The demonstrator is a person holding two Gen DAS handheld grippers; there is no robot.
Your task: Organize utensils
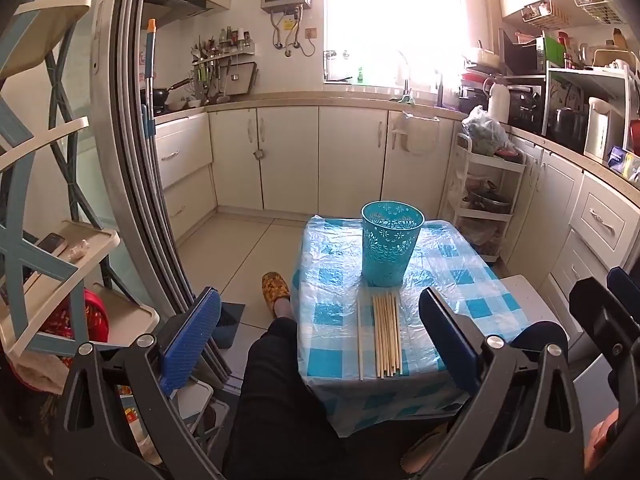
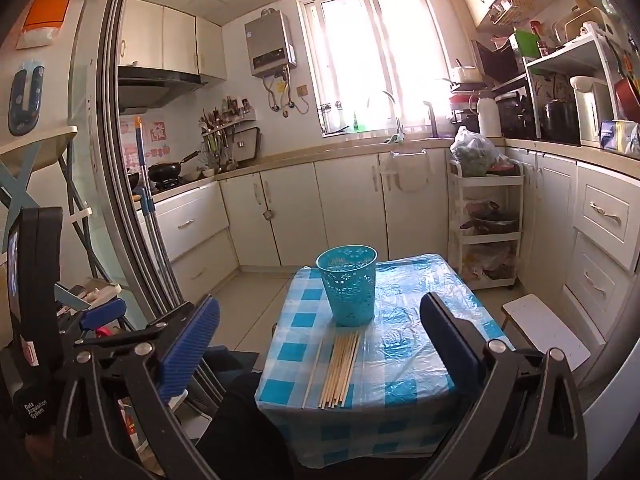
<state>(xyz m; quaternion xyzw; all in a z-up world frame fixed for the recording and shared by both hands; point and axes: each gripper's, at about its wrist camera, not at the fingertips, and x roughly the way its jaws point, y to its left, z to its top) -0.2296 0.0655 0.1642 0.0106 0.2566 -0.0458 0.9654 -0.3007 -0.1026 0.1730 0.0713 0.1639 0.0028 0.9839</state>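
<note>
Teal basket behind chopsticks, both claws wide, yellow slipper only in left view.

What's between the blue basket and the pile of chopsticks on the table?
Nothing. In the right wrist view only a short bare strip of checked tablecloth separates the basket from the chopsticks.

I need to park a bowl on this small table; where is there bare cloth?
The checked tablecloth is bare right of the chopsticks and of the teal basket, out to the right edge. A narrower strip runs left of the single pale stick. The middle is crowded, the basket standing just behind the chopsticks.
</note>
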